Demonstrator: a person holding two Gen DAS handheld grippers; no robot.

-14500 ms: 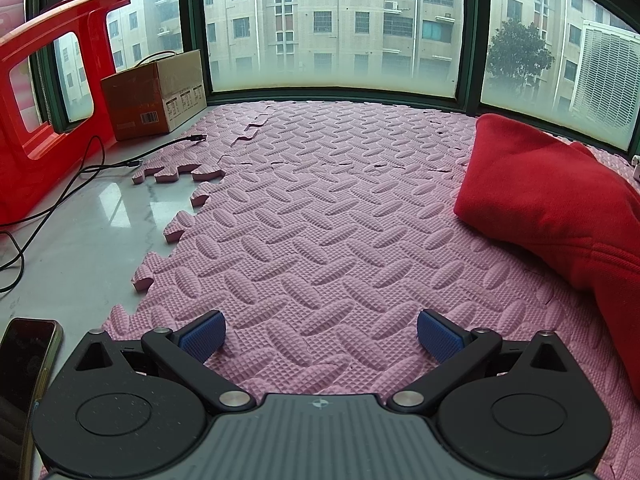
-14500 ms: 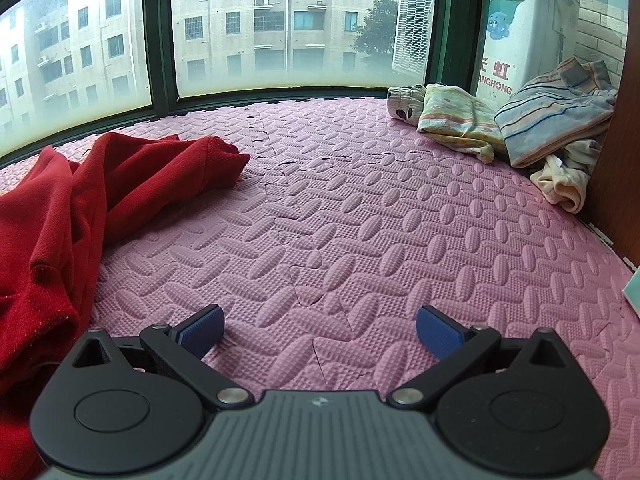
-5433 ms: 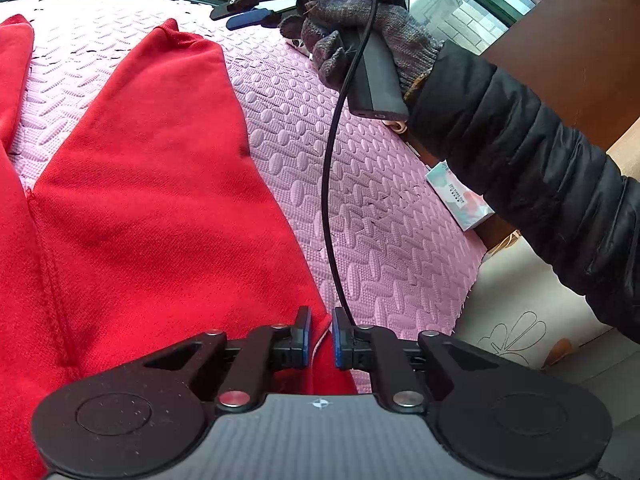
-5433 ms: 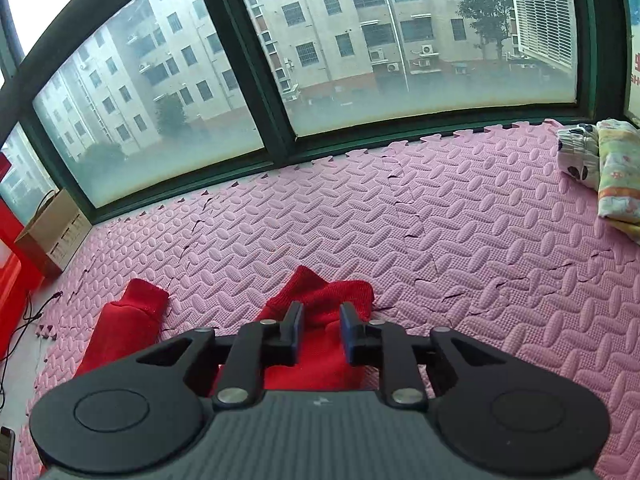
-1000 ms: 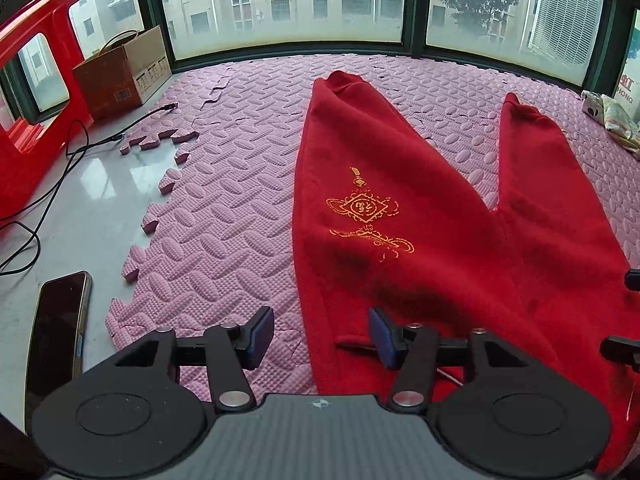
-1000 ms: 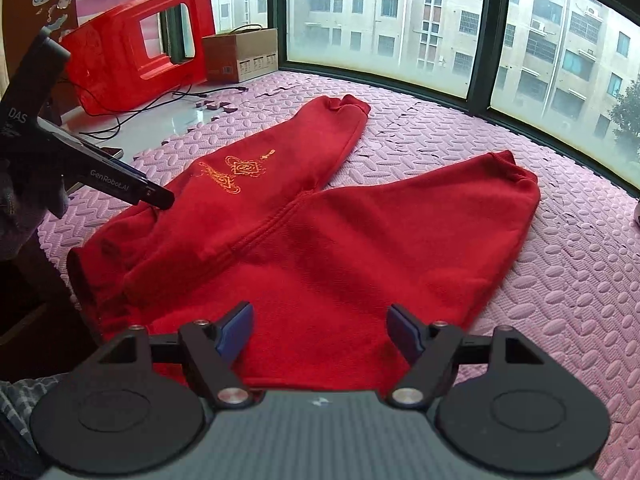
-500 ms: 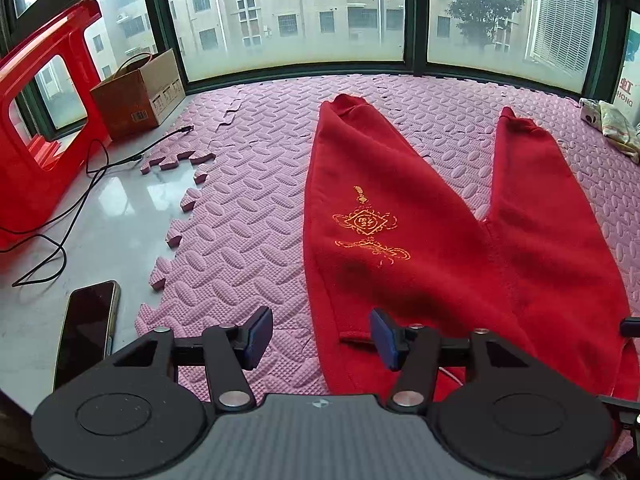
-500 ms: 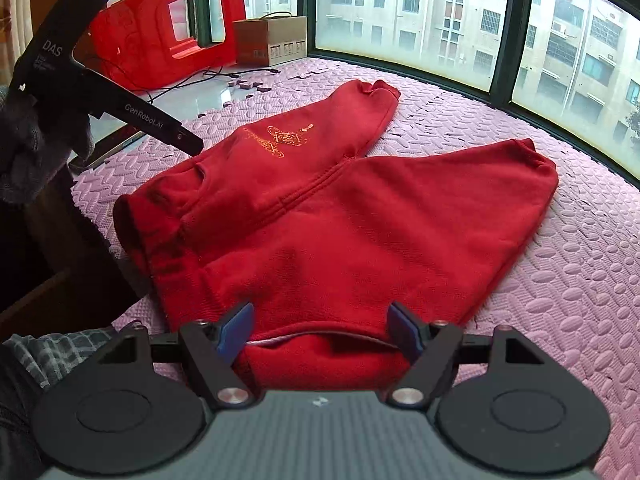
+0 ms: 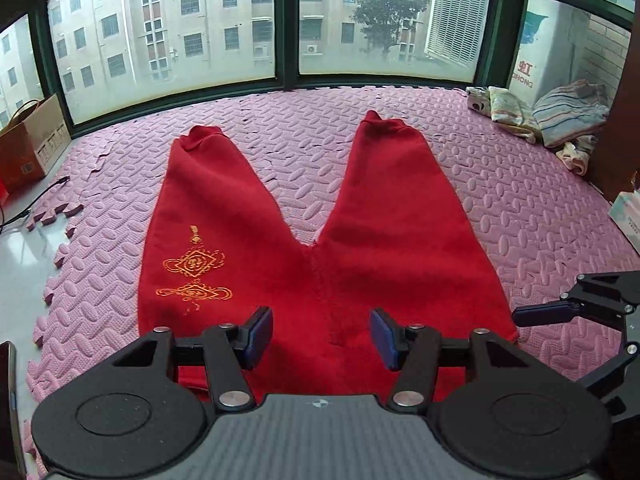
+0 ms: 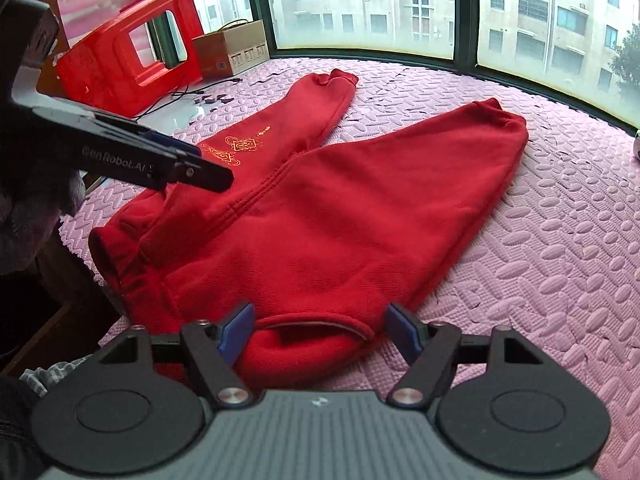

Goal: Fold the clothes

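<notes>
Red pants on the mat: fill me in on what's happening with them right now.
A person with a handheld gripper in each hand is folding clothes. The red pants lie spread flat on the pink foam mat, legs splayed in a V toward the window, gold embroidery face up. The left gripper and the right gripper are both at the waistband end with fingers open, gripping nothing. No fold shows yet. A pile of other clothes waits in the far corner.

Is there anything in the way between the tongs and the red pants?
Nothing visible is. The left tongs and the right tongs are both open at the waist end of the red pants, which lie spread flat on the pink mat. The pile of other clothes sits far off at the mat's edge.
</notes>
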